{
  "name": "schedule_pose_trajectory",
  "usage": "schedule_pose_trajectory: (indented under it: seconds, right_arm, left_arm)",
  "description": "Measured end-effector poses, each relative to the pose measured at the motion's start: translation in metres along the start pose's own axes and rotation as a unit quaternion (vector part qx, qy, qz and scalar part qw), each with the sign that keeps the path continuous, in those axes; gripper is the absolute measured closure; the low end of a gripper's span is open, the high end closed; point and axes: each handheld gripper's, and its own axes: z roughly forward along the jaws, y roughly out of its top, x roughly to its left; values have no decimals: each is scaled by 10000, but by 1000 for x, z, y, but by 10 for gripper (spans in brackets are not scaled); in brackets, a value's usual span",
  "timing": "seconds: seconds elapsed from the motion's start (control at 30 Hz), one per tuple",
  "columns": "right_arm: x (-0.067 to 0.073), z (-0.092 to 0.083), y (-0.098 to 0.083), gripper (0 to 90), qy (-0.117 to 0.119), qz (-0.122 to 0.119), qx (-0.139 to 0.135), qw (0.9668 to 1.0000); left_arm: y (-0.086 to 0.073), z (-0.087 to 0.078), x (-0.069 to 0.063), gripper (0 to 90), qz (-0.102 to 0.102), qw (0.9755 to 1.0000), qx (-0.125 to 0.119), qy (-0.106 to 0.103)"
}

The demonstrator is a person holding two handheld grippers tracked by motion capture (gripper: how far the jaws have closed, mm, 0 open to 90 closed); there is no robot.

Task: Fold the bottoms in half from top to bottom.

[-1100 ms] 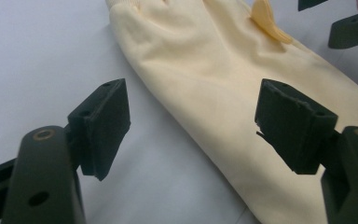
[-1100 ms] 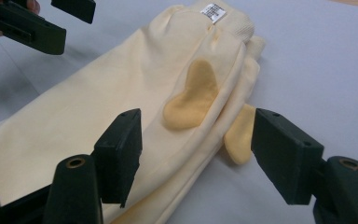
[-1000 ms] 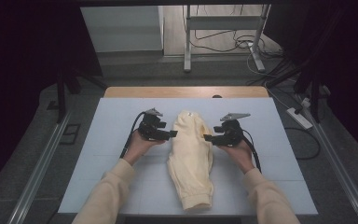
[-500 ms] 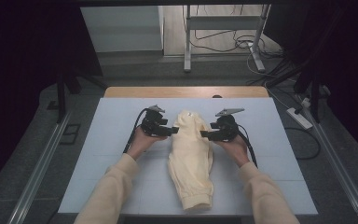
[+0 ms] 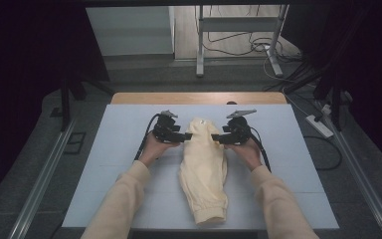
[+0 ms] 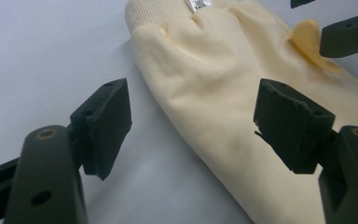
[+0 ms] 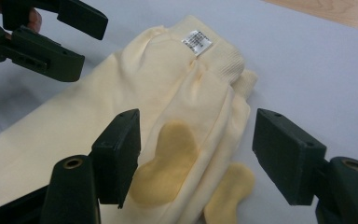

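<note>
A pale yellow folded garment (image 5: 204, 167) lies lengthwise on the light table (image 5: 288, 149), its ribbed waistband and white label (image 7: 196, 42) at the far end. My left gripper (image 5: 184, 136) stands open at the garment's left edge near the waistband. In the left gripper view the gripper (image 6: 195, 120) has cloth (image 6: 214, 84) between its pads, apart from them. My right gripper (image 5: 215, 138) stands open at the right edge. Its own view has the gripper (image 7: 204, 151) over a darker yellow pocket lining (image 7: 168, 163), with the left gripper (image 7: 51, 35) across the cloth (image 7: 102, 112).
A wooden strip (image 5: 199, 97) runs along the table's far edge. Beyond it on the floor are a metal stand (image 5: 238, 40) and loose cables (image 5: 248, 47). A power strip (image 5: 319, 125) lies to the right, and a rail (image 5: 45, 179) runs along the left.
Both hands have crept a little toward the garment's waistband end, and the right gripper has drawn closer to the cloth's edge. The garment has not moved.
</note>
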Motion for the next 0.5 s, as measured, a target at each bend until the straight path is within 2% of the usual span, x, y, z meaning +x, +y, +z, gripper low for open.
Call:
schedule_pose_trajectory:
  seconds: [0.07, 0.33, 0.5]
  right_arm:
    - [-1, 4, 1, 324, -35, -9, 55, 10000]
    - [-12, 17, -6, 320, -9, 237, 169, 9996]
    - [-10, 26, -9, 317, -35, 73, 358, 9993]
  left_arm:
    - [1, 2, 0, 273, 0, 10000, 12, 3]
    - [-2, 9, 5, 284, -11, 10000, 81, 55]
    - [-5, 19, 6, 288, -27, 9997, 254, 64]
